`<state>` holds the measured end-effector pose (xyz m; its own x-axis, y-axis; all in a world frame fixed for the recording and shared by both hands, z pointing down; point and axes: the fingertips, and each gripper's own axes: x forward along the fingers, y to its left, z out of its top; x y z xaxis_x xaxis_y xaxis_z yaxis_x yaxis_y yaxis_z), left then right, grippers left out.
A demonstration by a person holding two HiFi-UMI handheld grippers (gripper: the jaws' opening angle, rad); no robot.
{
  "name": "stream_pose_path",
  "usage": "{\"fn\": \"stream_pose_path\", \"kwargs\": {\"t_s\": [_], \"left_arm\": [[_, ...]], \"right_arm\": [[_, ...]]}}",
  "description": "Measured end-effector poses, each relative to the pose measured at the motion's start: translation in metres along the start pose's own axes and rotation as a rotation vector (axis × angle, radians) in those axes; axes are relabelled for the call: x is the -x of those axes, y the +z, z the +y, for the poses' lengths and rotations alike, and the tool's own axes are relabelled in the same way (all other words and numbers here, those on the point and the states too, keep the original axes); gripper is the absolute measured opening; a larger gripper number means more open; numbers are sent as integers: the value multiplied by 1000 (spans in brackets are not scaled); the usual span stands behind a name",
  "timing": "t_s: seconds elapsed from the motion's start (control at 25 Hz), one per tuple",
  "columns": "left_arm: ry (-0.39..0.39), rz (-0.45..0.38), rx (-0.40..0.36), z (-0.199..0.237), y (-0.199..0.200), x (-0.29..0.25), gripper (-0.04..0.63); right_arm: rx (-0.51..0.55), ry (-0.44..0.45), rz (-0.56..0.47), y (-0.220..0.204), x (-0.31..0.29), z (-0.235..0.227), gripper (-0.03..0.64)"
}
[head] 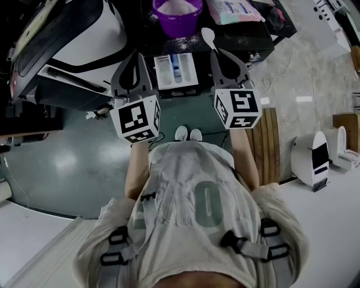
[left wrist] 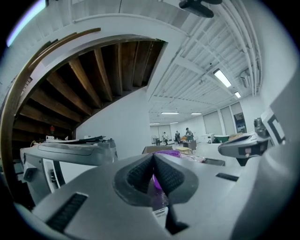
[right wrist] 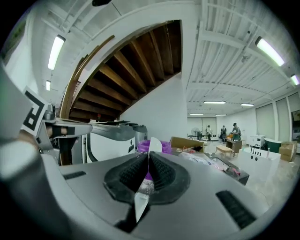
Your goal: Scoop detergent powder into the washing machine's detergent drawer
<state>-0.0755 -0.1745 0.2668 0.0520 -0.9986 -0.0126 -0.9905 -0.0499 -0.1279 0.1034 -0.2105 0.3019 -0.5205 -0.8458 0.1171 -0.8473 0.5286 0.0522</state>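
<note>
A purple bowl [head: 177,11] of white detergent powder stands on a dark stand at the top centre. Just in front of it the white detergent drawer [head: 176,70] is pulled out, with a blue insert in the middle. My right gripper [head: 215,52] is shut on a white spoon [head: 208,36] whose bowl points up towards the purple bowl; in the right gripper view [right wrist: 149,157] the spoon [right wrist: 154,145] pokes out above the pads. My left gripper [head: 136,54] hovers left of the drawer; in its own view [left wrist: 153,157] the pads meet with nothing between them.
The white washing machine [head: 67,39] fills the top left. A detergent bag [head: 233,10] lies right of the bowl on the dark stand [head: 253,42]. A small white appliance [head: 312,157] and wooden slats [head: 264,146] are on the floor at the right.
</note>
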Motion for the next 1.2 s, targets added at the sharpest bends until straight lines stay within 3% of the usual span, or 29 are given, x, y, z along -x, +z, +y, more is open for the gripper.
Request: {"fn": "stream_pose_path", "kwargs": {"t_s": [0.28,1.2], "left_arm": [[24,-36,1,9,14,-4,21],[21,-44,10,4,14,-8,21]], "right_arm": [[29,-7,-119,27,11,-6,11],[11,10,-112,22,11,-7,11]]}}
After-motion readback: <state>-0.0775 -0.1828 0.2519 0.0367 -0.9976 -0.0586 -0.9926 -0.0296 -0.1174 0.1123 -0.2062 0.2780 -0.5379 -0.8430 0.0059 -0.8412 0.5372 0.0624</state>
